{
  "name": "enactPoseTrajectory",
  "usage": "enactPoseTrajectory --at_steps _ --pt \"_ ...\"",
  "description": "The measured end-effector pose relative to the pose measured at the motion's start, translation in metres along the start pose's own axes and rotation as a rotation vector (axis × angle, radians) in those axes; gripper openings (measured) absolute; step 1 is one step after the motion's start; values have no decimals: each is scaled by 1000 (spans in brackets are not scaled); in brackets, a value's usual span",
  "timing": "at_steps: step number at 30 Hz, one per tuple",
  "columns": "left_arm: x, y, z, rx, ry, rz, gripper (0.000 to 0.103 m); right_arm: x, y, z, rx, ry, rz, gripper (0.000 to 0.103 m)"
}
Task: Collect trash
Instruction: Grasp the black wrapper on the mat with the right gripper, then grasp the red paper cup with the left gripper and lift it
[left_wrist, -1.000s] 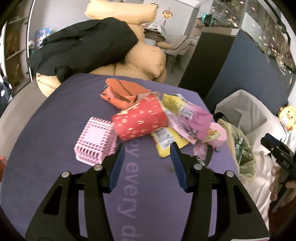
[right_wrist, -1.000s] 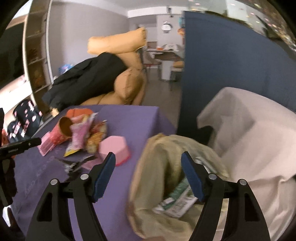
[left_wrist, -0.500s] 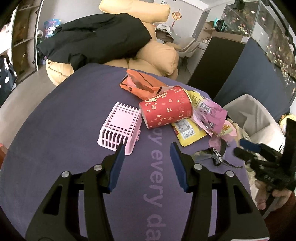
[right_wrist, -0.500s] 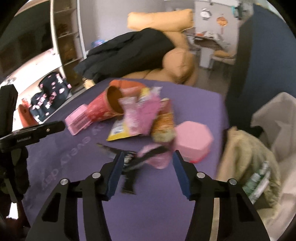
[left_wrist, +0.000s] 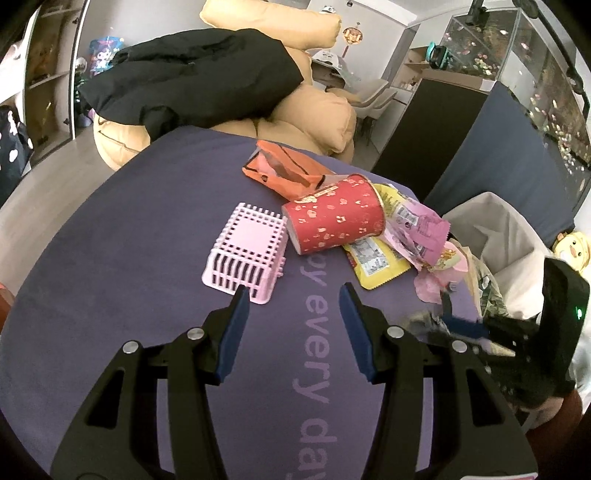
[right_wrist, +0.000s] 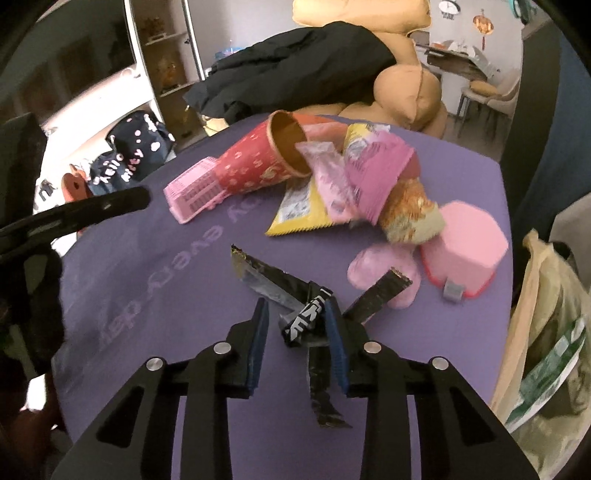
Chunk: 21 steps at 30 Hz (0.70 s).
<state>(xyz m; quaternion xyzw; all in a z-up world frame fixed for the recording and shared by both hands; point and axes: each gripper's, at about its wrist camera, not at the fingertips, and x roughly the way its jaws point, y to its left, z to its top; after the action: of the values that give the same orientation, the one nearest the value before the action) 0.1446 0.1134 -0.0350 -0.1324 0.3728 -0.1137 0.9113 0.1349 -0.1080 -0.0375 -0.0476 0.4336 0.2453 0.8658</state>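
A pile of trash lies on the purple table (left_wrist: 147, 280): a red paper cup (left_wrist: 334, 218) on its side, an orange wrapper (left_wrist: 284, 171), yellow and pink snack wrappers (left_wrist: 410, 229). My left gripper (left_wrist: 291, 299) is open and empty, hovering in front of the cup. My right gripper (right_wrist: 295, 317) is open, its jaws on either side of a crumpled black wrapper (right_wrist: 291, 295) on the table. A tan trash bag (right_wrist: 546, 332) stands open at the table's right edge.
A pink lattice basket (left_wrist: 247, 254) lies upside down left of the cup. A pink tub (right_wrist: 465, 247) and a pink crumpled wrapper (right_wrist: 384, 266) lie beyond the black wrapper. Orange cushions with a black coat (left_wrist: 192, 77) sit behind the table.
My right gripper swung from over the trash bag to the table, came down around the black wrapper, and its jaws narrowed. My left gripper drew back a little, still open.
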Motion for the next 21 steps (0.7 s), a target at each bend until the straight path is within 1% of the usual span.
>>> enactPoseTrajectory --at_steps 5,6,9,12,14,15,16,19,21 --pt "4 -15 4 15 8 -35 48 -12 -1 -21 7 24 -5 30" --pt "5 -19 6 20 6 -40 48 -15 -3 -24 8 17 -3 30" --pt "11 -34 20 69 -25 -43 48 -22 -7 -30 26 7 -15 30" --pt "22 -49 40 127 -61 -23 48 -29 -10 -34 58 -17 -22 30" --pt "29 -53 52 130 -71 -21 50 -38 -11 -37 71 -54 -14 36" --pt "35 -56 59 130 -76 -22 52 -43 -12 -39 73 -72 -10 42" --pt "40 -58 64 132 -75 -25 53 -46 -13 -40 76 -82 -6 46" --pt "60 -59 76 144 -62 -19 53 -54 -17 -43 99 -98 0 47" --pt "72 -52 82 131 -51 -12 53 -60 -22 -44 111 -112 -5 48"
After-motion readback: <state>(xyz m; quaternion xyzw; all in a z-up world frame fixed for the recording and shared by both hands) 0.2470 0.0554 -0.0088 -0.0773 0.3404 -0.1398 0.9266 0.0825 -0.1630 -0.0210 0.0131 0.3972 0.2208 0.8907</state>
